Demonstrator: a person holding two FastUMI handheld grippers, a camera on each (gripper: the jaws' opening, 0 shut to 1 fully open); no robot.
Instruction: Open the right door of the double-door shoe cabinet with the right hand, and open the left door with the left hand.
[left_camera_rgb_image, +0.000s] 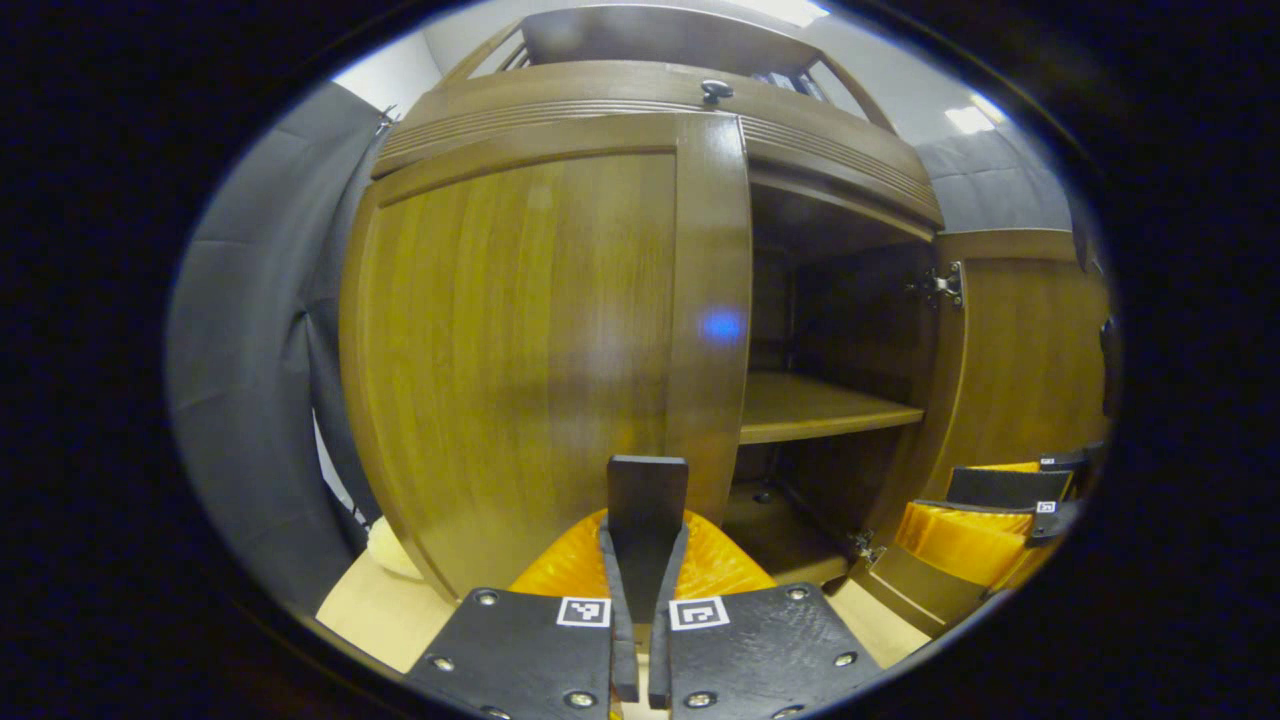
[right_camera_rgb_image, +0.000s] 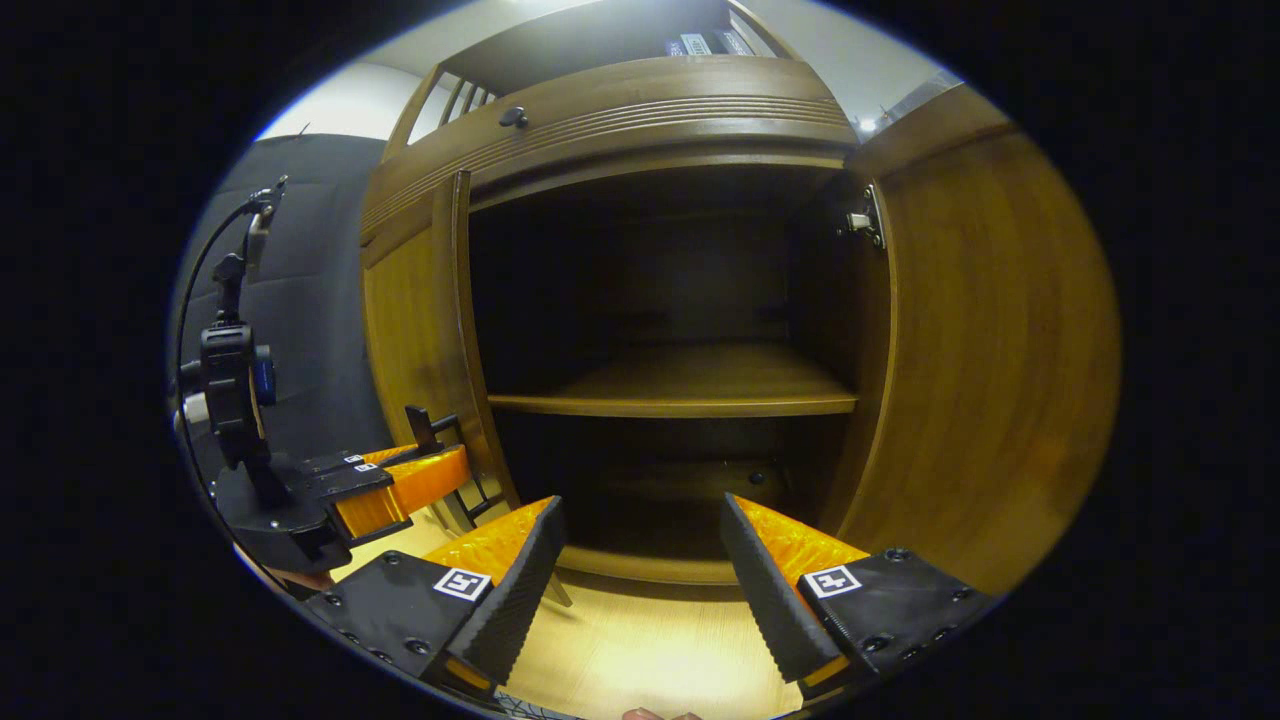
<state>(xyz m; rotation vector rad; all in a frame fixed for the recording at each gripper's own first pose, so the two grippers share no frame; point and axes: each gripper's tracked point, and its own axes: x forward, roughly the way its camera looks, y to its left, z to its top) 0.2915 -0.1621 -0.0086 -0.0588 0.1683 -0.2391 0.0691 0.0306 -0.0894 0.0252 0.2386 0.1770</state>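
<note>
While pinched flat together, with nothing visible between the tips: left gripper, aimed straight at the left door of the shoe cabinet. Close in front of the door's lower half, just by the upright inner strip along its free edge. Whether touching the wood, cannot tell from the left gripper view.

Seen from the right gripper view: same left gripper low at the left, tips near the left door at its free edge, beside a thin dark bar there, perhaps a handle, too small to be sure.

Right door already swung wide on its hinge, standing off to the right with the shelf and dark inside laid bare. Right gripper spread wide, holding nothing, facing the open compartment from the front, apart from both doors.

Judged from this: right half of the task done, left half not yet. Key relation is free edge of the left door running vertical, directly ahead of and nearest to the left gripper; hinge side far to the left. Likely need: catch that edge or bar, then pull out and leftward along the door's arc.
</note>
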